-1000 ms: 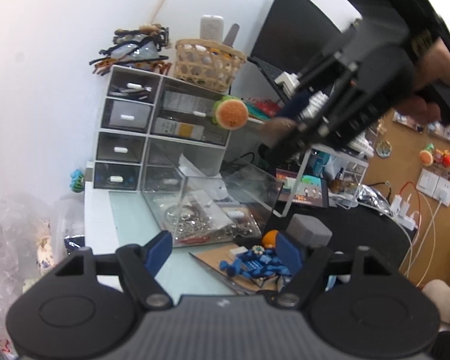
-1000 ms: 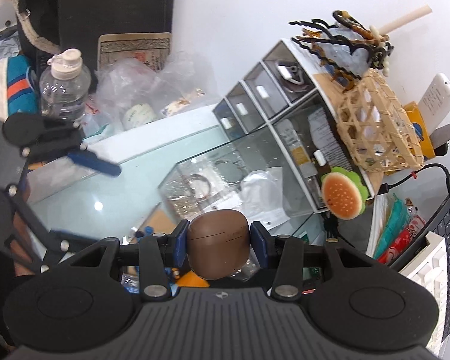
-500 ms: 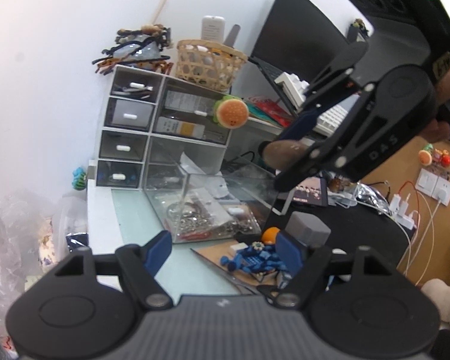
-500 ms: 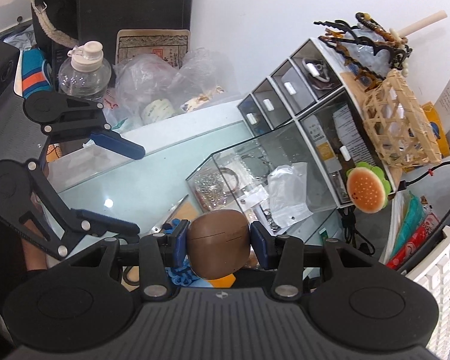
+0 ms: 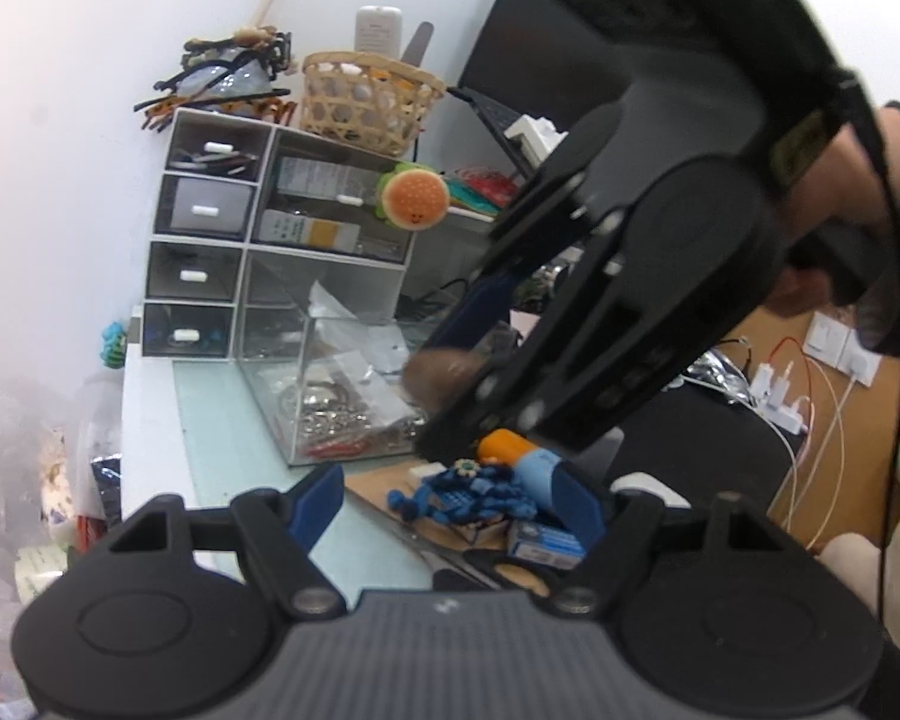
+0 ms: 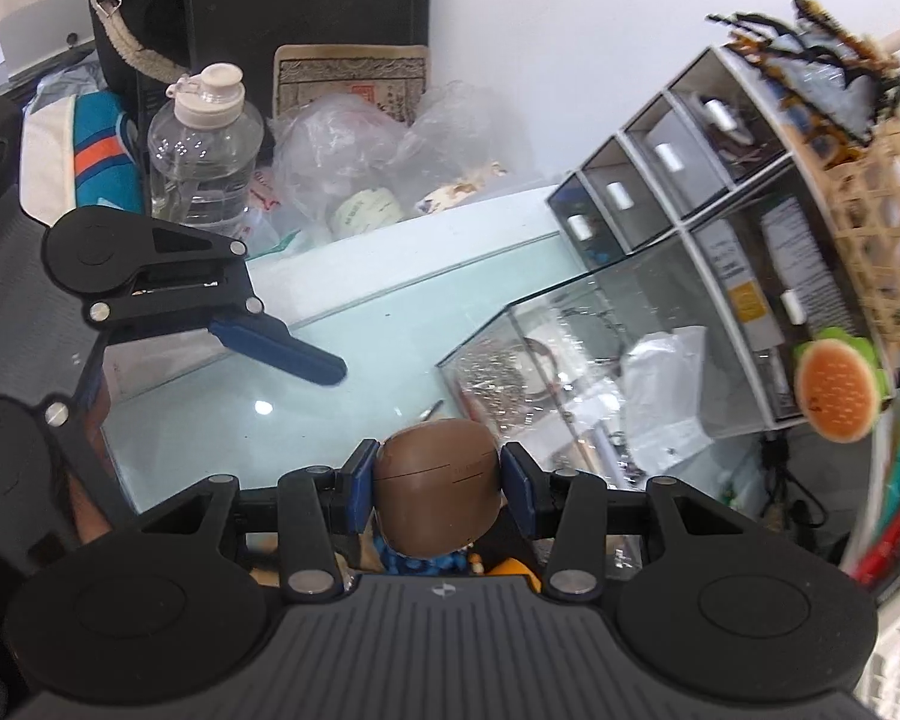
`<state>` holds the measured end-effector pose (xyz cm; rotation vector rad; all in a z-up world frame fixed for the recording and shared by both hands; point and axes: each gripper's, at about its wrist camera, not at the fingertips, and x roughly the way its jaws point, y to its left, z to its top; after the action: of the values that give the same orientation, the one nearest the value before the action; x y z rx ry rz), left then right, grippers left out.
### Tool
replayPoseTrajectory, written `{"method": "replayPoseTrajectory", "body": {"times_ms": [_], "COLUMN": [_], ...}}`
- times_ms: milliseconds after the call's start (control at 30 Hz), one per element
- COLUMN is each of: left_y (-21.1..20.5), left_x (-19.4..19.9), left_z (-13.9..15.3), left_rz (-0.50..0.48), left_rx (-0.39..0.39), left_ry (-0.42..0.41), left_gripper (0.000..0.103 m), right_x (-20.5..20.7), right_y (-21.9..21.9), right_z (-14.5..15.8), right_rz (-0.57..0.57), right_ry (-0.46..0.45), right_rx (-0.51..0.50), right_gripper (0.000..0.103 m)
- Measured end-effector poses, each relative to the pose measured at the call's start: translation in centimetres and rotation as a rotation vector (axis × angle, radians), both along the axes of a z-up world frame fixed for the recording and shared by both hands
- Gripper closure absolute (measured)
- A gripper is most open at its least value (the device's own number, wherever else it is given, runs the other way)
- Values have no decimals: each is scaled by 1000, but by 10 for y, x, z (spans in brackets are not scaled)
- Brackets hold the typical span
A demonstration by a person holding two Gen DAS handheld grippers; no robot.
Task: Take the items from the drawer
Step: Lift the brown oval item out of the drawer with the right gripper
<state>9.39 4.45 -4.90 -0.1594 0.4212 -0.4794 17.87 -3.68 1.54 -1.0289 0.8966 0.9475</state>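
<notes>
My right gripper [image 6: 438, 480] is shut on a brown rounded case [image 6: 437, 489]. In the left wrist view the right gripper [image 5: 450, 384] holds the brown case [image 5: 444, 369] low over the front of the pulled-out clear drawer [image 5: 330, 396], just above a blue toy [image 5: 468, 495] and an orange item [image 5: 501, 444] on the desk. The clear drawer [image 6: 576, 378] holds keyrings and small plastic bags. My left gripper [image 5: 450, 504] is open and empty, near the desk front; it also shows in the right wrist view [image 6: 276, 351].
A white drawer cabinet [image 5: 258, 240] stands against the wall with a woven basket [image 5: 366, 99] on top and a burger toy [image 5: 414, 198] at its side. A water bottle [image 6: 204, 144] and plastic bags [image 6: 354, 150] sit at the left. Scissors [image 5: 450, 558] lie on the desk.
My right gripper has come down and toward the desk front with the brown case, from above the cabinet to just over the blue toy. My left gripper has stayed open, nearly still.
</notes>
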Motion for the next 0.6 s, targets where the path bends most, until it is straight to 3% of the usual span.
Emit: {"method": "replayPoseTrajectory", "body": {"times_ms": [600], "left_y": [4], "left_x": [4], "left_z": [-6], "left_rz": [9], "left_rx": [24], "left_ry": [34], "left_gripper": [24], "right_x": [11], "right_y": [10], "right_z": [-45], "right_rz": [15], "right_ry": [63], "right_rx": [-39], "right_gripper": [55]}}
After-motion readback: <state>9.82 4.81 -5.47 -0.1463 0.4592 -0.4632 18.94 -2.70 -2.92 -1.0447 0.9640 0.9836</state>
